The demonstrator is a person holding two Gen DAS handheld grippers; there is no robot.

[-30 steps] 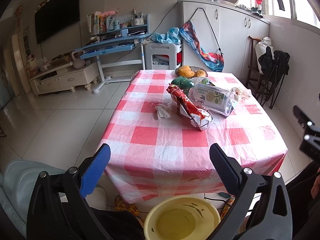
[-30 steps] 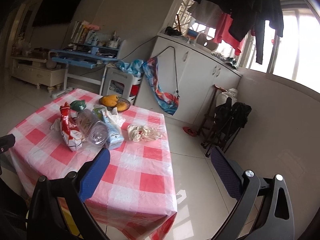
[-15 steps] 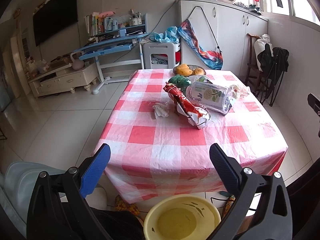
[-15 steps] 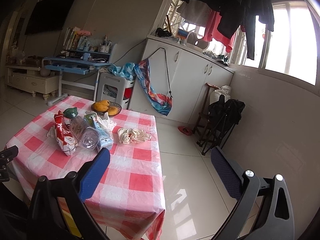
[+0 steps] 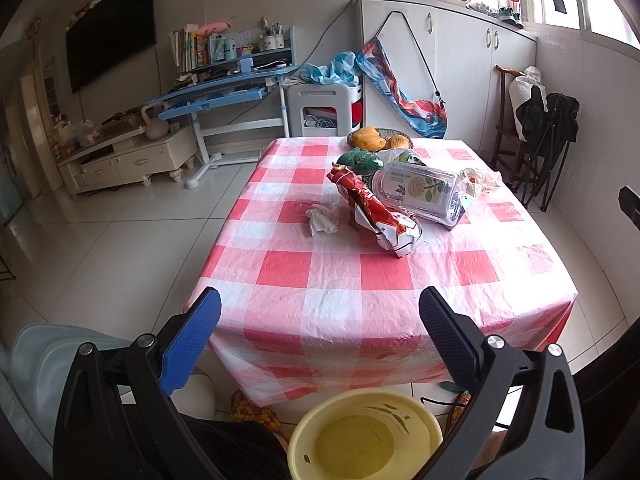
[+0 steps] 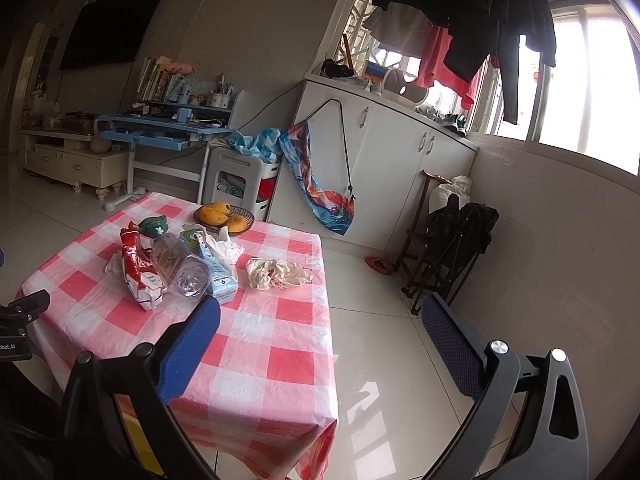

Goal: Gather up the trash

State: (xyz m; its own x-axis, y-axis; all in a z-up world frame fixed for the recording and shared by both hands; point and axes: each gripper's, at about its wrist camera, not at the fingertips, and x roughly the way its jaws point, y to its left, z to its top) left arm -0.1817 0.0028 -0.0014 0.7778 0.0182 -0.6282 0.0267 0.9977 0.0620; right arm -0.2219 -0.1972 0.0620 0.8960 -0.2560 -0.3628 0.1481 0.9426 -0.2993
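Note:
On the red-and-white checked table (image 5: 336, 280) lies a pile of trash: a red snack bag (image 5: 376, 216) (image 6: 140, 272), a clear plastic bottle (image 5: 420, 194) (image 6: 180, 266) on its side, a crumpled white tissue (image 5: 320, 220), a green wrapper (image 5: 360, 162), a pale blue carton (image 6: 220, 276) and a crumpled plastic bag (image 6: 276, 274). A yellow bin (image 5: 364, 436) stands on the floor under the table's near edge. My left gripper (image 5: 320, 320) hangs open above the bin, short of the table. My right gripper (image 6: 320, 328) is open beyond the table's right side, holding nothing.
A basket of mangoes (image 5: 378, 140) sits at the table's far end. A pale chair (image 5: 44, 352) is at the lower left. Behind stand a blue desk (image 5: 224, 92), a white cabinet (image 6: 384, 176) and folded black chairs (image 6: 452, 240) by the right wall.
Both views have pulled back and risen slightly from the table, and the right view has swung a little rightward. Both grippers stay open and nothing on the table has moved.

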